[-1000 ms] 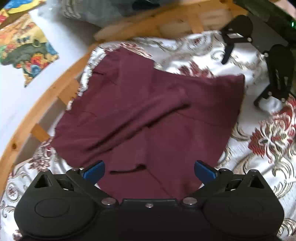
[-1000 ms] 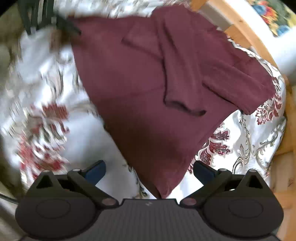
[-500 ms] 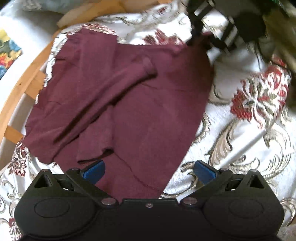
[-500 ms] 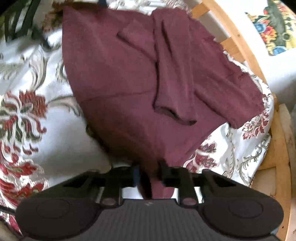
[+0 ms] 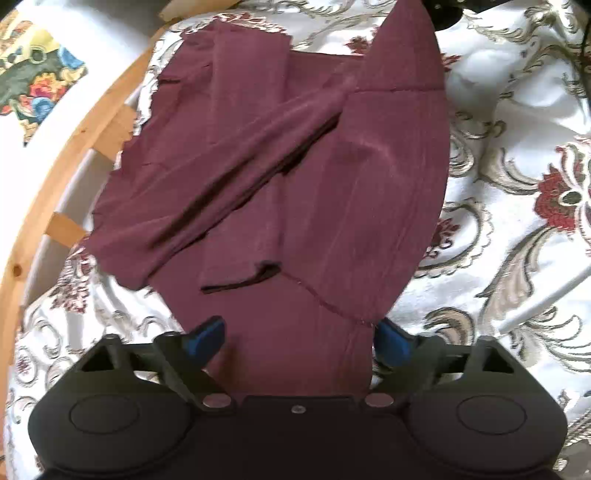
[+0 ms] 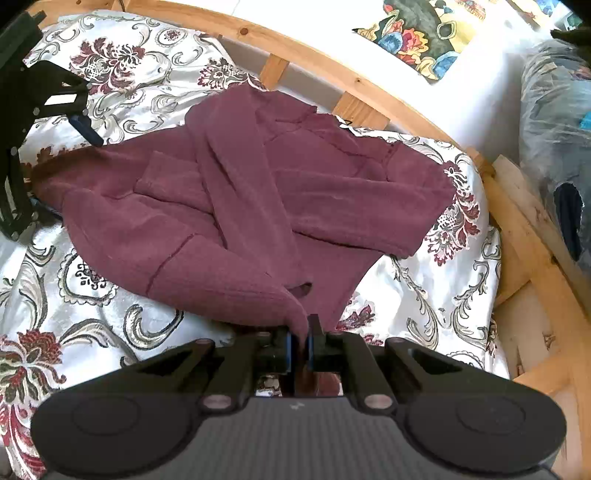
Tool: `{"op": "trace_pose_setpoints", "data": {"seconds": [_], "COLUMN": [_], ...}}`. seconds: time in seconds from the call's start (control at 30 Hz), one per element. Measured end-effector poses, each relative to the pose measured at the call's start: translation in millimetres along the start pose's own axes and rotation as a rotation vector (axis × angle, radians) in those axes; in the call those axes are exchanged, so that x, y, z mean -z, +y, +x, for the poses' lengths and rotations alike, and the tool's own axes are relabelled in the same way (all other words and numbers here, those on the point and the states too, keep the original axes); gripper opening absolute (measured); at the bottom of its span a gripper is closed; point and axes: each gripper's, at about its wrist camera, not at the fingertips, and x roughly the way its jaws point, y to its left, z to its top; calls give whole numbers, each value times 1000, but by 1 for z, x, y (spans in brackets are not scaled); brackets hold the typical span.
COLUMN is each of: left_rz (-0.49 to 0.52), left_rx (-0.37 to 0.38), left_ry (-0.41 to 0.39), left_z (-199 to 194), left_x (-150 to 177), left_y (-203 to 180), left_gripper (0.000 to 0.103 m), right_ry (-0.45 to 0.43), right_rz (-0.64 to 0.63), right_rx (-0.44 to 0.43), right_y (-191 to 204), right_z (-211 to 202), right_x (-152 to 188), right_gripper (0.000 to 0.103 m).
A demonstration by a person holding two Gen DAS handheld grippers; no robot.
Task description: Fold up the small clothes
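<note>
Left wrist view, from left to right: at the upper left edge, a patch of colourful floral fabric (image 5: 35,79) lies on a white surface; beside it a curved wooden frame (image 5: 66,162) sweeps from the lower left edge up toward the top centre; inside the frame lies a white bedspread (image 5: 517,192) patterned with dark red flowers and grey-gold scrolls; across the centre lies the maroon garment (image 5: 332,177), rumpled, a sleeve crossing it diagonally and a cuff opening showing as a dark slit at lower centre; its upper right corner is lifted toward the top edge; at the bottom, the left gripper (image 5: 297,338) has its blue-padded jaws apart and closing, the garment's near edge between them, the pads not pressing it.

Right wrist view, from left to right: at the upper left edge, the black body of the left gripper, one blue tip near the garment's far corner; the bedspread (image 6: 110,306) fills the left and lower middle; the garment (image 6: 251,206) lies across the centre, its sleeves folded over its body; at bottom centre, the right gripper (image 6: 299,345) has its jaws pressed together, pinching a pulled-up corner of the garment; the wooden frame (image 6: 369,88) arcs across the top and down the right side; the floral fabric (image 6: 424,33) sits at upper right; a bundle in clear plastic (image 6: 550,122) fills the right edge.

No brand, label or writing can be read in either view.
</note>
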Motion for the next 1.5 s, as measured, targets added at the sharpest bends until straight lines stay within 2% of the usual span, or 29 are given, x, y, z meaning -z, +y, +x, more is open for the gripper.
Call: {"op": "trace_pose_setpoints", "data": {"seconds": [0.2,0.33,0.57,0.73,1.1,1.37,1.5], "left_rz": [112,159,171,169,189,142,138], "left_rx": [-9,-51,-67,-83,-80,-3,48], "left_ry": [-27,-25,-23,-21,-16,-34,-116], "left_z": [-4,-6,-4,-2,-2,-9,-24], "left_x": [-1,0,1,1,3,4,6], "left_y": [-16,-27,-27,-28,-30,-21,-19], "left_gripper": [84,91,95,102,102,102,102], "right_ry": [-13,-30,-65,-102,-139,-137,-149], "right_rz": [4,-15,-33,-31,-14,5,44], "right_rx": [6,21,53,81,102,106,99], "right_y": [2,5,10,9,5,3,-3], "right_z": [-1,-3,-8,-10,-10,-5,-4], "right_x": [3,1,0,0,0,-1,-3], "right_gripper": [9,9,9,9,9,9,9]}}
